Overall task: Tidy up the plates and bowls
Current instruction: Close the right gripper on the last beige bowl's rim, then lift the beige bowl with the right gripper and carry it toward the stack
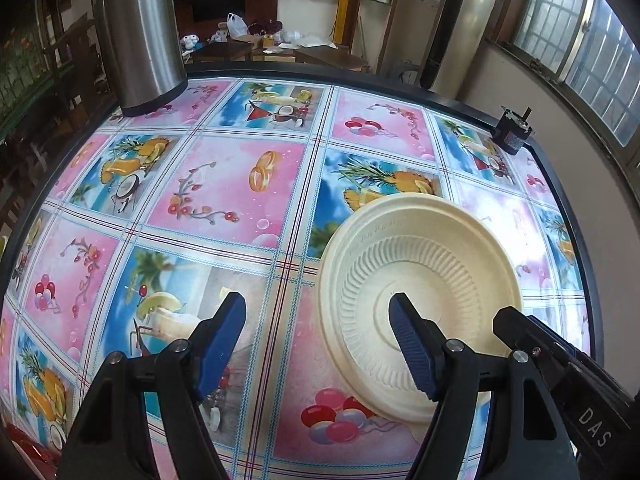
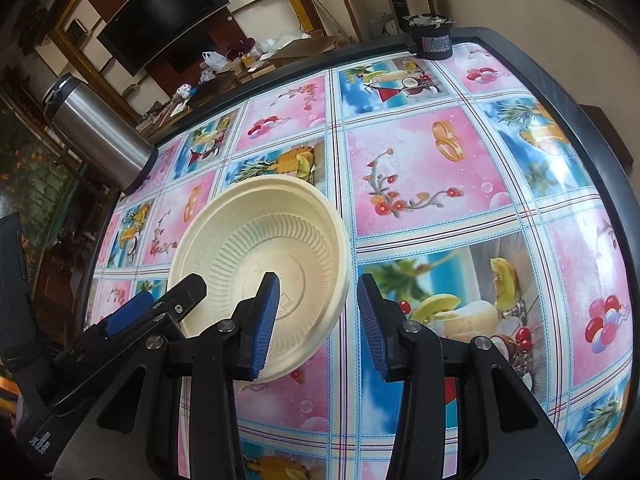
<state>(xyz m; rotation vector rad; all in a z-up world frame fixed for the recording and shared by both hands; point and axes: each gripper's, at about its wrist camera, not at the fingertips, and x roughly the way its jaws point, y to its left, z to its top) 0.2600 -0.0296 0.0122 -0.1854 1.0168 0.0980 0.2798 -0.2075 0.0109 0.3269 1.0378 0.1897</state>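
cream ribbed bowl (image 1: 420, 268) sitting upright on the worktop (image 1: 240, 184), over the pink-and-blue fruit-print oilcloth, down at about 4 o'clock in the left wrist view and at about 8 o'clock in the right wrist view (image 2: 260, 264). left hand-held gripper (image 1: 316, 340) spread wide, nothing pinched, blue pads well apart; right-hand pad (image 1: 412, 344) hanging over the bowl's inside, other pad over bare cloth at 7 o'clock. cannot tell whether that pad touches the bowl. right hand-held gripper (image 2: 316, 328) open to a narrower gap, also empty, with the bowl's near rim showing between its pads; left pad (image 2: 264, 320) over the bowl's floor, right pad (image 2: 372, 324) over the cloth just beside the rim. both tools crowding the same bowl from opposite sides, each one's tip poking into the other's view. tall steel flask (image 1: 136, 32) standing at the far edge, around 11 o'clock. small black motor-like part (image 1: 514, 132) near the far corner at 2 o'clock, well apart from the bowl.
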